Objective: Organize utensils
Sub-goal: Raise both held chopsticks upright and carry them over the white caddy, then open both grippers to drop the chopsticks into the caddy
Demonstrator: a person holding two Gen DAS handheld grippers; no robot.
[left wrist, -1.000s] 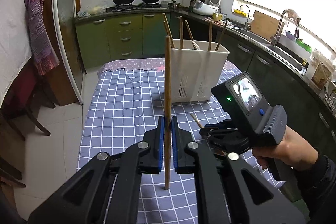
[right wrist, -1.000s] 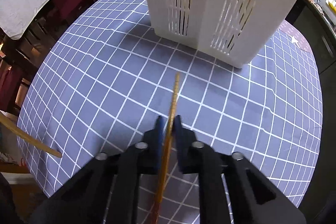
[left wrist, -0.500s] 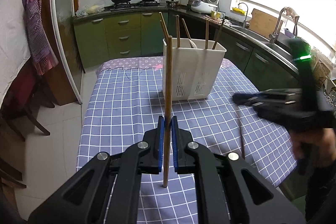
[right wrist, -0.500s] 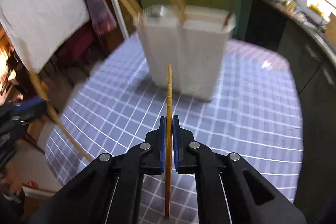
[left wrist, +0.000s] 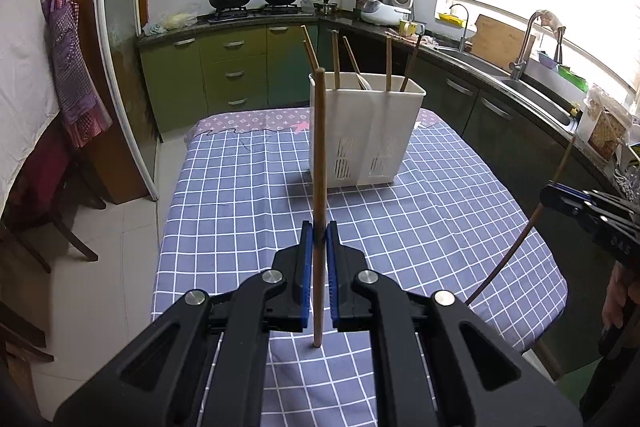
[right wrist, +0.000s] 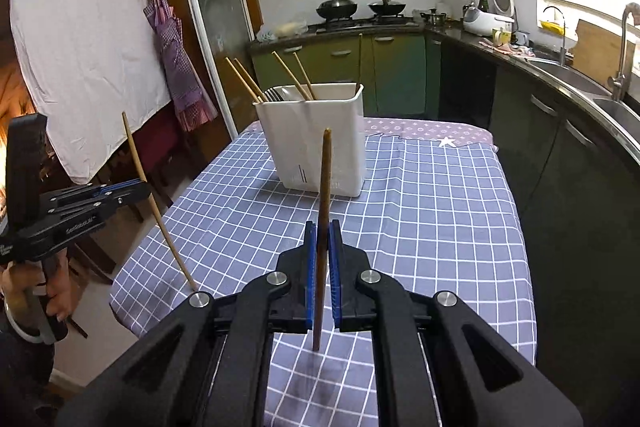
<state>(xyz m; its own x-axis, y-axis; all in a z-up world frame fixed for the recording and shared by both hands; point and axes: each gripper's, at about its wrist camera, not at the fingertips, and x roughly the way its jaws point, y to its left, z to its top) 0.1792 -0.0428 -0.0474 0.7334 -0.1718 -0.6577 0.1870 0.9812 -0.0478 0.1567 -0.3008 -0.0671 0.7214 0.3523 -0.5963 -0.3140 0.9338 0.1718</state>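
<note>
Both grippers pinching 1 chopstick each.
L gripper w/ jaws nearly closed is clamping light chopstick; R gripper likewise is gripping dark chopstick, near white holder.

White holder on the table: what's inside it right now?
The white holder has several wooden chopsticks leaning out the top and fork tines at the rim. Its walls hide anything lower down.

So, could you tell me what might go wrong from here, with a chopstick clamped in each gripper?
1. The left gripper pinches its chopstick low, so the long end could swing or slip.
2. The white holder already has leaning chopsticks that may block entry.
3. The right gripper's chopstick could nudge the holder.
</note>
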